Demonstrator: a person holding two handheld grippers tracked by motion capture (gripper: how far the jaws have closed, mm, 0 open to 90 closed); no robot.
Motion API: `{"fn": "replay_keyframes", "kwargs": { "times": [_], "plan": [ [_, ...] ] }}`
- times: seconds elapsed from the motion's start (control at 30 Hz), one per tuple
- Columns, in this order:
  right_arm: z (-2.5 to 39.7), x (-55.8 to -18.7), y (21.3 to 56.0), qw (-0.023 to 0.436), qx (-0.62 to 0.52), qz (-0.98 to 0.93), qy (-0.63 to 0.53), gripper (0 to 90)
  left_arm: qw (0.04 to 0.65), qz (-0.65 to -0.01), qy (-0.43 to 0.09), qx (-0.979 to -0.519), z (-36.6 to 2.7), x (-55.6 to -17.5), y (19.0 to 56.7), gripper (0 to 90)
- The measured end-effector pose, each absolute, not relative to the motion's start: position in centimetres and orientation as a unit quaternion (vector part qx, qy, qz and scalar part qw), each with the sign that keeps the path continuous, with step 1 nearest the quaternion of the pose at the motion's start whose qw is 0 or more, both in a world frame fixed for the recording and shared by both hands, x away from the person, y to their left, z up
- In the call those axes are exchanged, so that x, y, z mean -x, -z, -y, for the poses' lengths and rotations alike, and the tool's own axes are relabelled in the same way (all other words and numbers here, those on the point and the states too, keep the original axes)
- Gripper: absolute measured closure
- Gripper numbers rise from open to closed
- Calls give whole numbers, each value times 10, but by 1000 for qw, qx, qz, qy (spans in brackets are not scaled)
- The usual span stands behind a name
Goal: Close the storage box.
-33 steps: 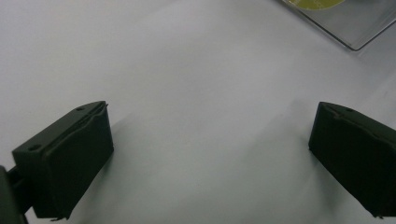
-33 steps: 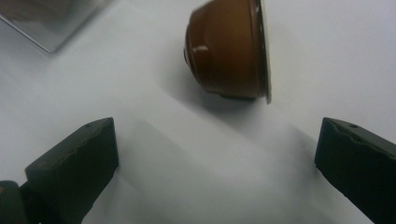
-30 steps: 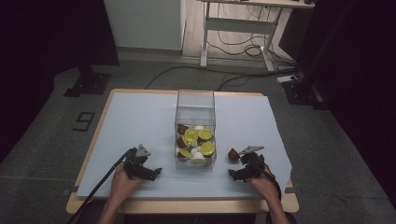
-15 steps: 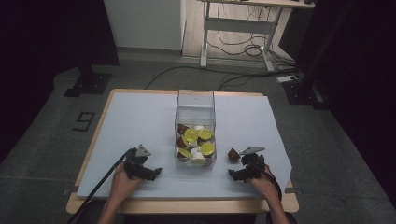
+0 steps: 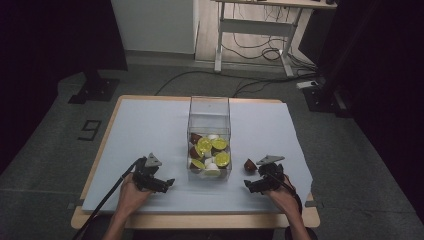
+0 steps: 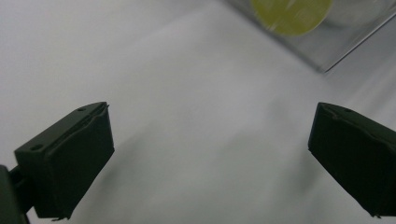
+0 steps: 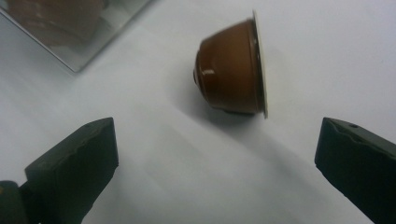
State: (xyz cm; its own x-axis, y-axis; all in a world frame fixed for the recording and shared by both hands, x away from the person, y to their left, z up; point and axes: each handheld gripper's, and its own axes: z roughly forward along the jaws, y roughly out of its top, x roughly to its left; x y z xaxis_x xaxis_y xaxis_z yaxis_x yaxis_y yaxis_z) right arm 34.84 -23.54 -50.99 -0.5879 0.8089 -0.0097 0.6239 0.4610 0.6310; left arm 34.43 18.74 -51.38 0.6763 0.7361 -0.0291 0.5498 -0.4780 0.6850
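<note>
A: How wide is the right gripper (image 5: 254, 184)?

B: Its jaws are spread far apart and hold nothing. In the right gripper view the brown capsule (image 7: 232, 69) lies on its side on the white tabletop (image 7: 327, 56) ahead of the jaws, roughly between their lines, touching neither.

A: And seen from above?

B: The brown capsule (image 5: 249, 165) sits just to the right of the clear box (image 5: 209, 112), close in front of the right gripper, apart from both.

A: The left gripper (image 5: 162, 184)?

B: Also wide open and empty. The left gripper view shows bare tabletop between its jaws, with the corner of the clear box (image 6: 327, 42) farther ahead and a yellow-green capsule lid (image 6: 290, 11) behind its wall.

A: What is in the box?

B: A heap of capsules (image 5: 209, 152), yellow-green, brown and white, in its near end.

A: Anything in the way?

B: Between the right gripper and the brown capsule, only open tabletop. The box wall stands beside the capsule on its left. Each gripper is held in a hand, low near the front edge.
</note>
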Motion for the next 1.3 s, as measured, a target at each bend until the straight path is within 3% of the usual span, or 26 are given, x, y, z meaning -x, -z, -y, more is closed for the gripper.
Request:
{"fn": "replay_keyframes", "kwargs": {
  "times": [0.4,1.13,1.3],
  "plan": [
    [227,-342,493,172,-412,-833,-326,23,388,-340,-131,-847,-173,-336,494,12],
    [203,-340,477,162,-380,-831,-373,154,392,-296,-139,-860,-144,-334,477,155],
    [195,-339,473,163,-368,-832,-383,221,398,-293,-139,-858,-142,-335,477,238]
  ]
}}
